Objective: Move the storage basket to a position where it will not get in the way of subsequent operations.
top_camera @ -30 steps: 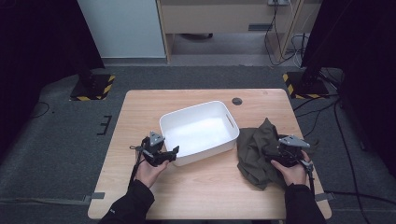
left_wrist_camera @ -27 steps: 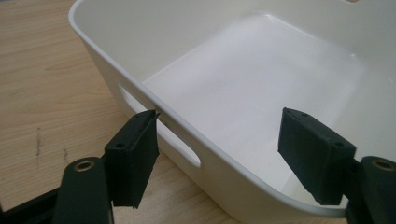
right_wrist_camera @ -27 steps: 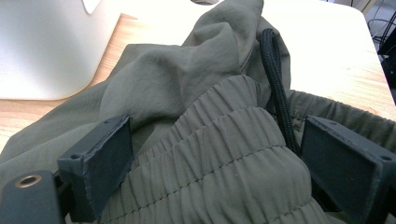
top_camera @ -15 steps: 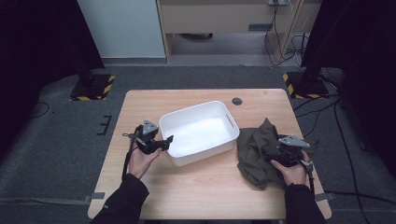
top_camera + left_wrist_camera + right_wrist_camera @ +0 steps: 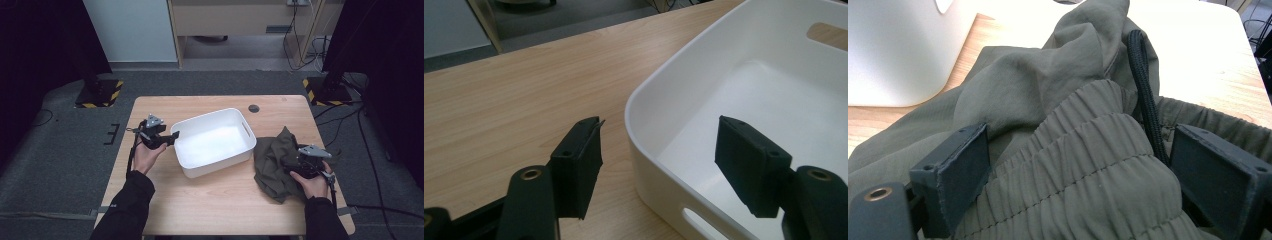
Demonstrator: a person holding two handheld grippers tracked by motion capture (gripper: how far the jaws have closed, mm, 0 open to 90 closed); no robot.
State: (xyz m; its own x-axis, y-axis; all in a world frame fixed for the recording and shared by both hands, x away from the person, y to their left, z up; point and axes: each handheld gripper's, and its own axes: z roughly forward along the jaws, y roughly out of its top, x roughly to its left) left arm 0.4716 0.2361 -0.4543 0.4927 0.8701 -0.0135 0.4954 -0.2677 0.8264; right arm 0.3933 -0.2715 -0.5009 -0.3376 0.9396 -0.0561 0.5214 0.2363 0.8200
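Note:
A white plastic bin [image 5: 210, 116] sits in the middle of the wooden table [image 5: 215, 210]. My left gripper [image 5: 172, 136] hovers at its left corner. In the left gripper view its jaws [image 5: 659, 125] straddle the bin's corner wall [image 5: 664, 75]; they have just been closing, and the pads stand clear of the wall. An olive-green garment [image 5: 272, 155] lies crumpled to the right of the bin. My right gripper [image 5: 295, 162] rests on it, and its jaws [image 5: 1078, 135] stand wide on either side of the gathered elastic waistband [image 5: 1083, 165], beside a black drawstring [image 5: 1145, 95].
A small black round disc [image 5: 254, 108] sits in the table top behind the bin. The bin's white side [image 5: 898, 50] is close to the left of the garment. Dark carpet, stand feet with yellow-black stripes [image 5: 100, 93] and cables surround the table.
My left gripper has moved away from the table's front edge along the bin's left side to its far-left corner. The right gripper and the garment have stayed put.

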